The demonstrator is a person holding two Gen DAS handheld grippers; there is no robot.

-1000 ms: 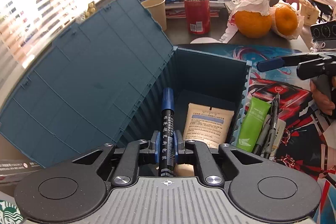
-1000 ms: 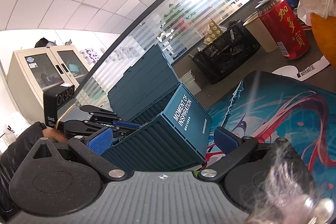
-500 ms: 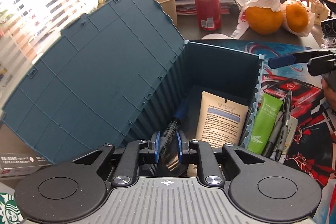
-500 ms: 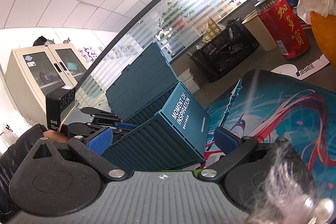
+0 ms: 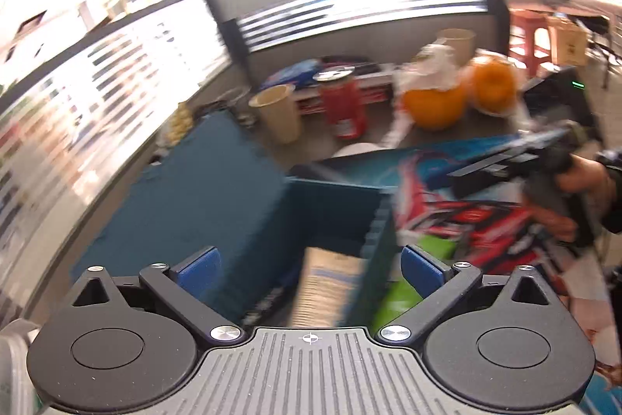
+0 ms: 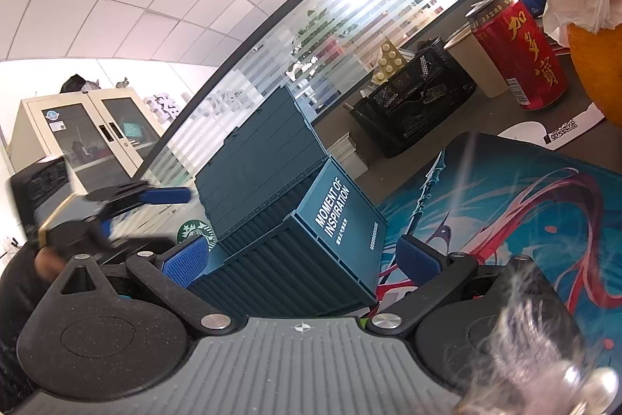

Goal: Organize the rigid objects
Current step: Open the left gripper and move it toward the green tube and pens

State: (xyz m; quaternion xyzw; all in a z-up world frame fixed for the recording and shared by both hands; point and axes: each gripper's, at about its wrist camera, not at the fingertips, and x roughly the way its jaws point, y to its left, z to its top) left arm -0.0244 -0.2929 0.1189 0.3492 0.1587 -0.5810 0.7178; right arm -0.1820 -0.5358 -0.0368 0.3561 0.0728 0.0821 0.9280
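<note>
- Looking down from the left gripper (image 5: 310,265) into a teal storage box (image 5: 334,209) standing on the worktop, with its lid (image 5: 186,201) leaning open to the left
- Having just been opening its fingers, now spreading them wide with nothing lying between them; view heavily blurred
- Showing a tan paper packet (image 5: 330,290) already lying inside the box, so judging part of the sorting as done
- Leaving a green tube (image 5: 404,294) still outside, just beside the box's right wall on the printed mat (image 5: 388,162), so judging more packing as remaining; too blurred for telling what else is waiting there
- Holding the right gripper (image 6: 303,259) level near the box's outer corner, fingers standing apart and gripping nothing
- Reading white lettering on the box end: "MOMENT OF INSPIRATION", with smaller print below too small for reading
- Reading a red can (image 6: 521,53) carrying large yellow Chinese characters
- Spotting a green Starbucks logo (image 6: 194,234) behind the box, and a white card (image 6: 559,131) bearing a QR code near the can
</note>
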